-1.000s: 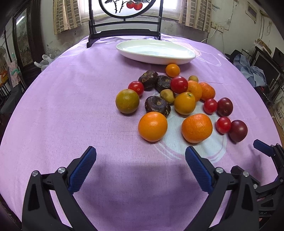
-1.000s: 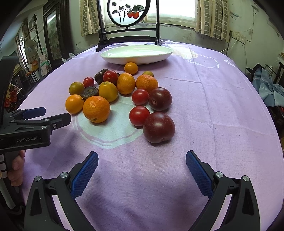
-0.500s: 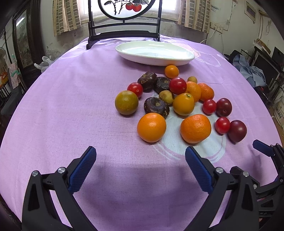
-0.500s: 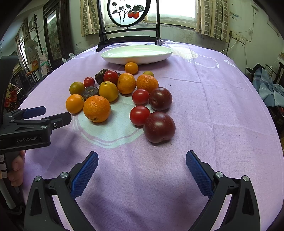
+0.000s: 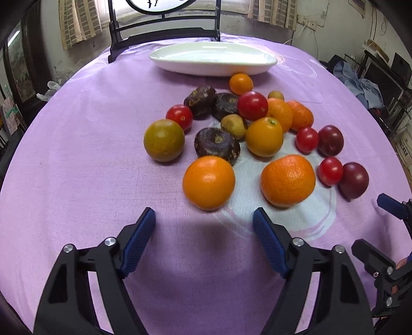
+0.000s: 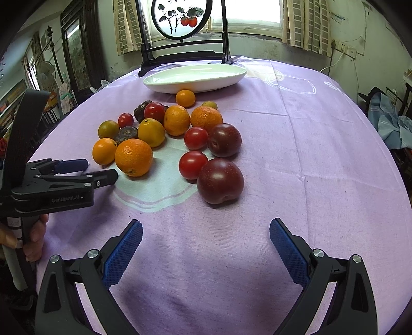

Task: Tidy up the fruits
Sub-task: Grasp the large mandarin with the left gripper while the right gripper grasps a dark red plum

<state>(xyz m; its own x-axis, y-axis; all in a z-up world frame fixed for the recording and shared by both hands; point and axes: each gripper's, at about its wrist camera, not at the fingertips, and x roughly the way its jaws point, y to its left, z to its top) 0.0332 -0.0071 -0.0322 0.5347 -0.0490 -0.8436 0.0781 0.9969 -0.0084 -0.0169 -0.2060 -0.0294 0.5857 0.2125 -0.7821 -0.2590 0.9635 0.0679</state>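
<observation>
Left gripper [image 5: 204, 217] jaws closing, nothing between; smooth orange [image 5: 208, 182] just beyond at 12 o'clock. Right gripper [image 6: 206, 232] jaws wide, empty. Fruit loose on purple cloth [image 5: 77, 180], white dish [image 5: 213, 60] empty. Risk: premature closure nudges orange, rolls into water chestnut [image 5: 217, 145].

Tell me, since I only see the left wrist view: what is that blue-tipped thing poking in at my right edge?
Observer: That is the right claw. Its own camera shows both fingers spread wide, with nothing between them.
Operator: What lies closest ahead of it?
Observer: A dark plum, with a red tomato right beside it on the left.
Operator: And the round frame cut off at my top?
Observer: It is a screen painted with red fruit on a leafy branch.
</observation>
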